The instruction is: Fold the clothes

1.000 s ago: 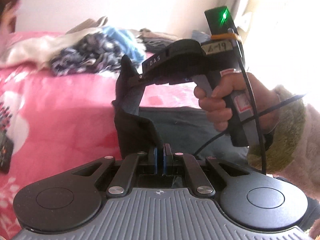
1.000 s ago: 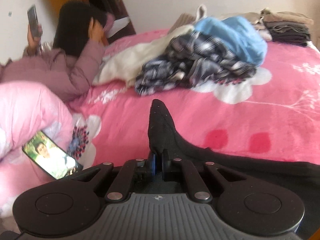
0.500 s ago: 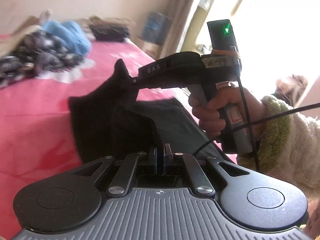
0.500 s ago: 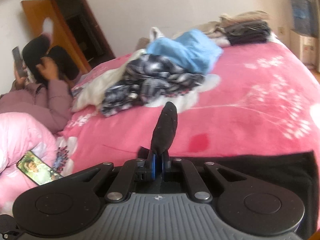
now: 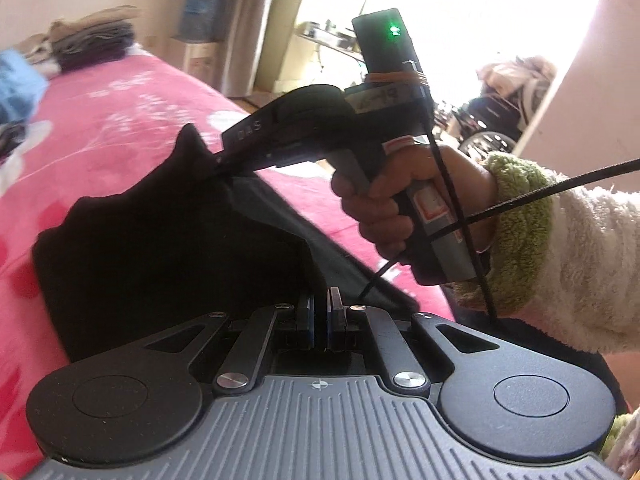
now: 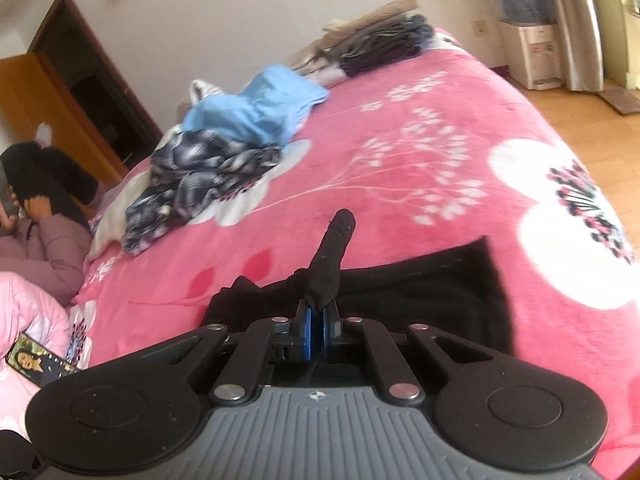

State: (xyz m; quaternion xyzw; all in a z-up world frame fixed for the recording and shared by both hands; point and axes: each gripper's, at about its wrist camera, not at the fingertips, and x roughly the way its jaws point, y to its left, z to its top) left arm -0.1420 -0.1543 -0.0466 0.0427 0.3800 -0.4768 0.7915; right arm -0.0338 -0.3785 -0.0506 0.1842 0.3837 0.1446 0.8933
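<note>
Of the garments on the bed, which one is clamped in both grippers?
The black garment, spread flat nearest the camera. The blue one and the plaid one lie crumpled farther back, untouched.

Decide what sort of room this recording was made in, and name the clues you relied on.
Most likely a bedroom in a home. A pink flowered blanket covers a bed, with a stack of folded clothes and a loose clothes heap lying on it, and a wooden door stands behind.

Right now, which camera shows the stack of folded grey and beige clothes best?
The right wrist view: the stack of folded grey and beige clothes sits whole and fairly sharp at the bed's far edge. The left wrist view shows it blurred near the frame's edge.
</note>
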